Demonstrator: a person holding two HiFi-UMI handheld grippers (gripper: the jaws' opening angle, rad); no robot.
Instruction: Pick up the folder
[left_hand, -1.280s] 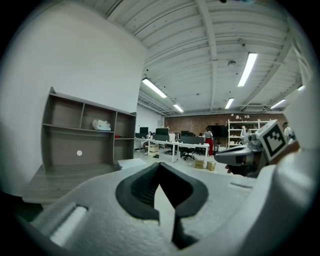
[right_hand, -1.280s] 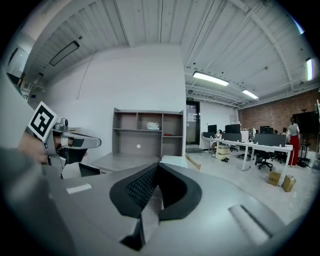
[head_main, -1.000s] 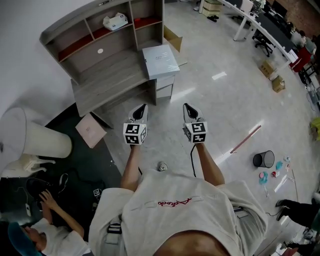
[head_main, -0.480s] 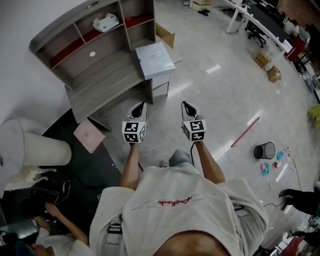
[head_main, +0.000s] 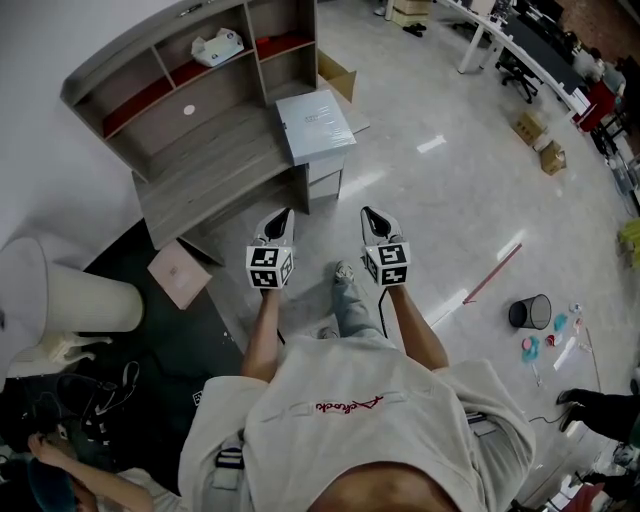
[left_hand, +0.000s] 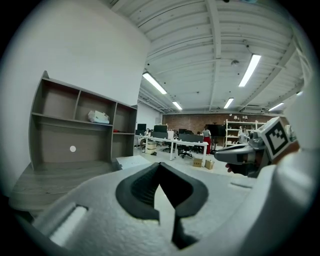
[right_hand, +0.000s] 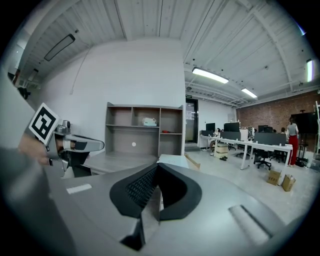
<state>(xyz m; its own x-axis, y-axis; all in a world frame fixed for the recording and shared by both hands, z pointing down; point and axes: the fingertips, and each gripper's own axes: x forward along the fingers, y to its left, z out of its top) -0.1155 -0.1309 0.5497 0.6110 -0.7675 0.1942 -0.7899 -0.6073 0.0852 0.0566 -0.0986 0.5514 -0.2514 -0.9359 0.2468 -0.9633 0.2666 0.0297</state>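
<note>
Now, folder (head_main: 315, 125): laid flat on the desk (head_main: 215, 165) end, upper centre of head view, well apart from both grippers.
Left gripper (head_main: 283, 218): jaws closed, nothing gripped, pointed toward the desk.
Right gripper (head_main: 372, 215): jaws closed, empty, held level beside the left, likely carried in for approach.
Hutch (head_main: 225, 90): white box (head_main: 218, 45) kept in one upper compartment, red items (head_main: 150, 97) in others.
Bin (head_main: 530, 320): lower right, contents not made out.

Floor (head_main: 320, 225) ahead open up to desk (head_main: 215, 165); pink box (head_main: 180, 272) on left
</note>
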